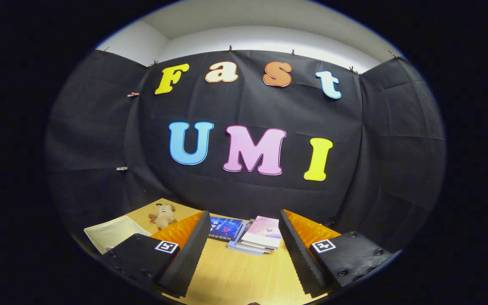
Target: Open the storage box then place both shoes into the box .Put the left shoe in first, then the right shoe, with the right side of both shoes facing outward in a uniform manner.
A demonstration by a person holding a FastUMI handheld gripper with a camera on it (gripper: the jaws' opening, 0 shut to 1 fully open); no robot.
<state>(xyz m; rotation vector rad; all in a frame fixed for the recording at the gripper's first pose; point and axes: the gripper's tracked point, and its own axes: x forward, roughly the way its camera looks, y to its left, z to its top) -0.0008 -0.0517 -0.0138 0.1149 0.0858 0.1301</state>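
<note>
The storage box (112,234), a pale, open-topped container, is sitting on the wooden worktop (235,275) off to the left, partly hidden behind the left finger. Only its inner walls and rim are showing, so its lid and full shape cannot be told.

The gripper (244,224) is being held above the worktop, looking level toward the black cloth wall (375,161) at the back of the booth. Its two fingers (189,254) are standing wide apart, open, with nothing between them but bare worktop. Each finger is carrying a small square black-and-white marker on its upper block.

Just beyond the fingertips, near the foot of the cloth wall, a small stack of books (256,237) is lying flat, the top one having a pale pink cover. Touching its left side, or just beside it, a dark blue book (225,228) is lying flat as well.

Further left, between the storage box and the left finger, a small plush toy (163,216) in tan and cream is resting on the worktop close to the wall.

Above the cloth, a plain white wall (269,38) is showing.
</note>
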